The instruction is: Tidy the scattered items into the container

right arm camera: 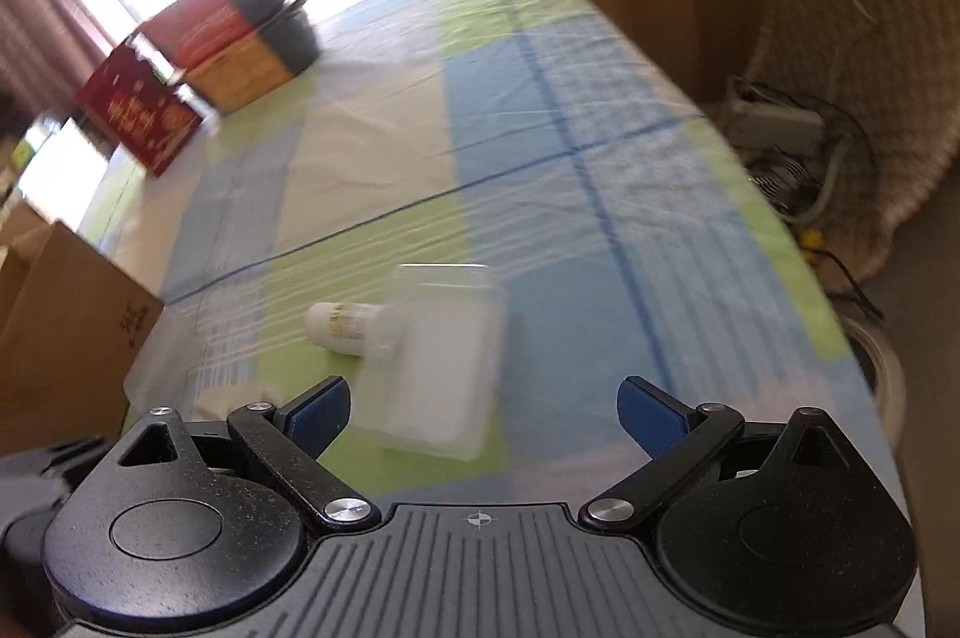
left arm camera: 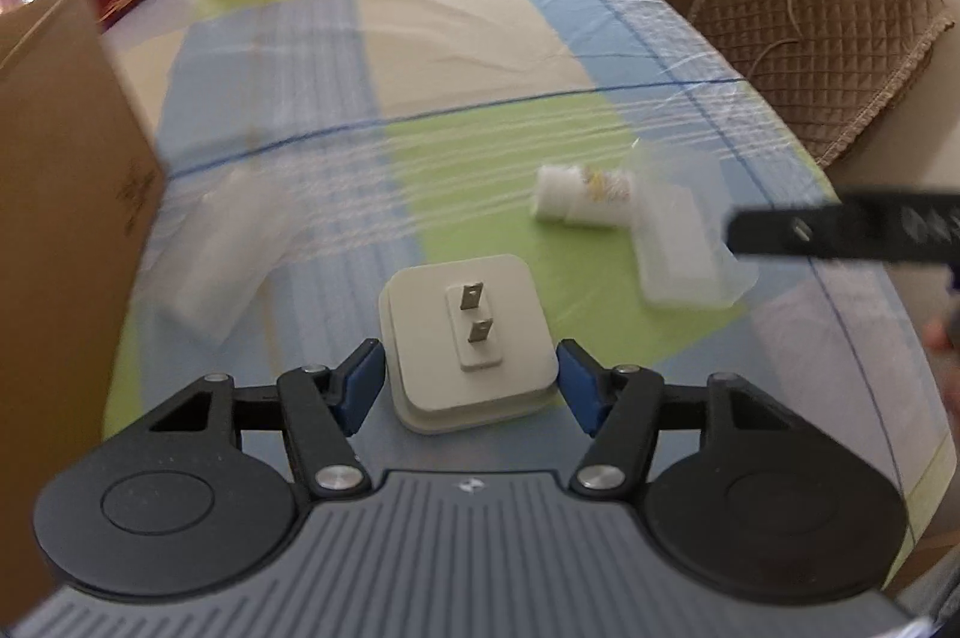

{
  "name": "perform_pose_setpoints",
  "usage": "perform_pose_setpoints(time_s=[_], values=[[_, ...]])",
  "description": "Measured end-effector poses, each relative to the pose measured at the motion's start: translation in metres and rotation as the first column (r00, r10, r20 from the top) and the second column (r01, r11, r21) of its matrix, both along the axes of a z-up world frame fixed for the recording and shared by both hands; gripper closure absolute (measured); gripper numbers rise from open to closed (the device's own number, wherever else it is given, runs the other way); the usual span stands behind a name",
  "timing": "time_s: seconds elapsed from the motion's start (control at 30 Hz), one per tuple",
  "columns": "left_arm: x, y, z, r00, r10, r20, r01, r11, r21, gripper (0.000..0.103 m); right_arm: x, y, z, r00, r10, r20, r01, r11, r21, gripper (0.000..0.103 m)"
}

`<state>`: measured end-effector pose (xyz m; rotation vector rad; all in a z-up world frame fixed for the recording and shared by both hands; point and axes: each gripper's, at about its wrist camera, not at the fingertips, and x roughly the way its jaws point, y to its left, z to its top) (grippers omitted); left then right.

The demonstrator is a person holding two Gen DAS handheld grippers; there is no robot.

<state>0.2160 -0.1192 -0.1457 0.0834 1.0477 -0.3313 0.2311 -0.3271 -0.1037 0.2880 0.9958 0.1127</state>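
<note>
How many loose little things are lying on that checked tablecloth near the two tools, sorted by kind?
White plug adapter: 1
Clear plastic boxes: 2, one on the right and one on the left
Small white bottle, lying on its side: 1
Total: 4

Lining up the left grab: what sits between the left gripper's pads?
The white plug adapter, prongs up, sits between the open left gripper pads, small gaps either side; left wrist view.
</note>
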Motion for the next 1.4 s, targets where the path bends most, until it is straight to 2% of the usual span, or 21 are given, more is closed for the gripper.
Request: perform_pose_setpoints(time_s=[0.2,0.23,0.27,0.33,0.37,0.4,0.47,0.63,0.7,0.73,0.77,0.8,0.87,0.93,0.97,1.07,1.2,1.4], values=[[-0.019,0.021,0.003,0.999,0.042,-0.024,-0.042,0.999,0.016,0.044,0.024,0.035,-0.019,0.996,0.084,-0.020,-0.086,0.990,-0.115,0.002],[-0.019,0.022,0.004,0.999,0.041,-0.026,-0.040,0.999,0.018,0.044,0.027,0.039,-0.022,0.995,0.096,-0.026,-0.099,0.986,-0.132,0.006],[-0.018,0.023,0.004,0.999,0.039,-0.029,-0.039,0.999,0.020,0.043,0.030,0.043,-0.027,0.994,0.108,-0.034,-0.112,0.983,-0.148,0.024],[-0.015,0.023,0.005,0.999,0.036,-0.025,-0.035,0.999,0.027,0.041,0.030,0.049,-0.031,0.991,0.134,-0.030,-0.137,0.968,-0.208,0.031],[-0.014,0.023,0.006,0.999,0.035,-0.021,-0.034,0.999,0.032,0.039,0.028,0.050,-0.032,0.989,0.142,-0.032,-0.145,0.961,-0.233,0.041],[-0.013,0.023,0.006,0.999,0.035,-0.017,-0.034,0.999,0.037,0.039,0.027,0.050,-0.033,0.989,0.145,-0.039,-0.150,0.956,-0.253,0.043],[-0.008,0.022,0.004,0.999,0.033,-0.014,-0.033,0.999,0.035,0.038,0.022,0.049,-0.033,0.988,0.144,-0.058,-0.155,0.947,-0.280,0.043],[-0.006,0.020,-0.005,1.000,0.012,-0.003,-0.012,0.999,0.049,0.042,-0.002,0.045,-0.031,0.982,0.129,-0.140,-0.164,0.946,-0.281,0.043],[-0.012,0.018,-0.005,1.000,0.000,0.002,0.000,0.998,0.063,0.042,-0.007,0.046,-0.031,0.978,0.146,-0.147,-0.183,0.941,-0.284,0.043],[-0.015,0.018,-0.005,1.000,-0.006,0.004,0.006,0.998,0.070,0.042,-0.008,0.047,-0.032,0.978,0.153,-0.142,-0.188,0.939,-0.288,0.038],[-0.016,0.017,-0.006,1.000,-0.006,-0.003,0.006,0.997,0.076,0.041,-0.008,0.047,-0.032,0.979,0.152,-0.138,-0.187,0.936,-0.298,0.022],[-0.016,0.016,-0.007,1.000,-0.005,-0.011,0.006,0.997,0.083,0.041,-0.007,0.048,-0.033,0.980,0.146,-0.135,-0.182,0.932,-0.313,0.019],[-0.015,0.016,-0.008,1.000,0.002,-0.019,0.000,0.996,0.091,0.037,-0.006,0.047,-0.035,0.981,0.148,-0.123,-0.180,0.933,-0.313,0.019],[-0.012,0.015,-0.009,1.000,0.005,-0.018,-0.004,0.996,0.090,0.039,-0.006,0.046,-0.036,0.981,0.149,-0.123,-0.179,0.939,-0.295,0.030],[-0.011,0.014,-0.008,1.000,-0.006,-0.008,0.007,0.996,0.091,0.042,-0.007,0.046,-0.035,0.980,0.155,-0.121,-0.185,0.938,-0.293,0.044],[-0.014,0.013,-0.007,0.999,-0.027,-0.023,0.029,0.996,0.088,0.043,-0.011,0.050,-0.032,0.975,0.177,-0.133,-0.209,0.933,-0.292,0.044],[-0.037,0.013,-0.004,0.998,-0.050,-0.048,0.053,0.996,0.073,0.043,-0.026,0.050,-0.027,0.971,0.175,-0.162,-0.213,0.941,-0.261,0.044],[-0.072,0.025,0.024,0.998,-0.062,-0.019,0.062,0.998,0.030,0.043,-0.061,0.049,-0.011,0.968,0.185,-0.168,-0.213,0.963,-0.165,0.044]])
